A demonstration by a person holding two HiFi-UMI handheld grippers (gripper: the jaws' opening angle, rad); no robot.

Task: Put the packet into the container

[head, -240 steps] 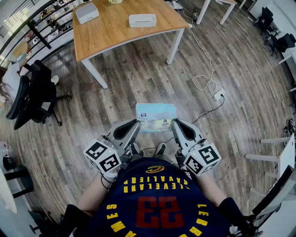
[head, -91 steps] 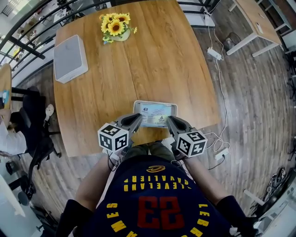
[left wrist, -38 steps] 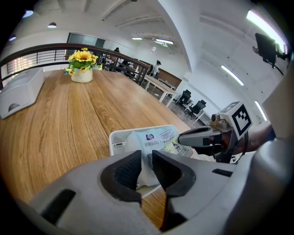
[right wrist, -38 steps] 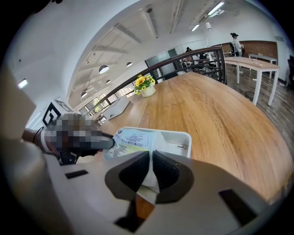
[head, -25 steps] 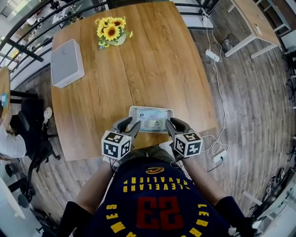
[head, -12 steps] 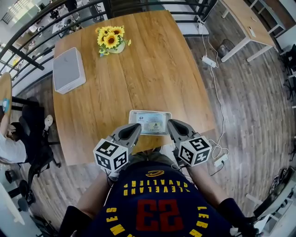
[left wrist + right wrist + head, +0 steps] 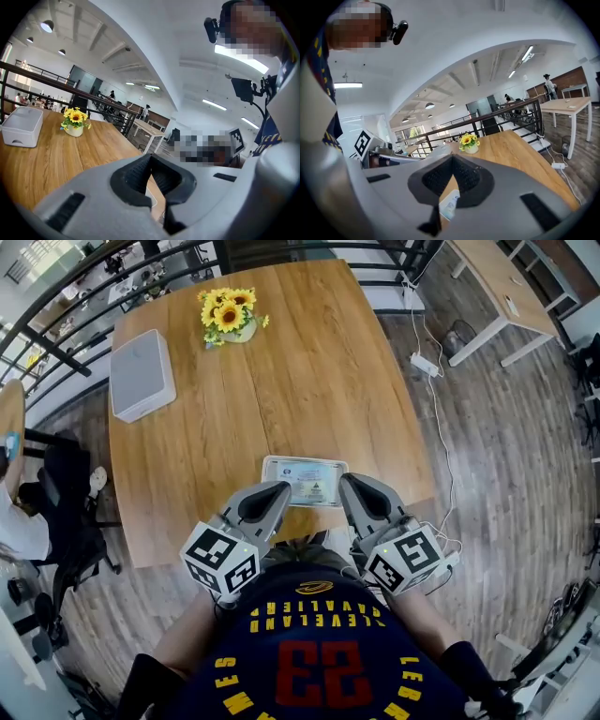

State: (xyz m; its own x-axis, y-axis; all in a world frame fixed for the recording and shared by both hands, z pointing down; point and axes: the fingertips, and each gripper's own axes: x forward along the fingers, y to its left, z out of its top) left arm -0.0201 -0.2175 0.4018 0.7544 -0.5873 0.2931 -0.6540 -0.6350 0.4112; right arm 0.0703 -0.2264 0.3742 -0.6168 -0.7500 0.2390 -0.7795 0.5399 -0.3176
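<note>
The packet point(image 7: 304, 480), pale blue and white with print on it, lies flat on the wooden table point(image 7: 309, 362) near its front edge. No gripper touches it. My left gripper point(image 7: 272, 491) hovers just short of the packet's left end, raised above the table edge, its jaws shut with nothing between them. My right gripper point(image 7: 349, 486) hovers at the right end, also shut and empty. In the right gripper view a corner of the packet point(image 7: 449, 204) shows below the closed tips. The white lidded container point(image 7: 142, 374) stands at the table's far left.
A vase of sunflowers point(image 7: 228, 315) stands at the far side of the table, right of the container. A black chair point(image 7: 66, 512) is left of the table. A power strip and cable point(image 7: 424, 365) lie on the floor to the right.
Both grippers have drawn back from the packet's ends toward the person and risen. The packet stays flat on the table.
</note>
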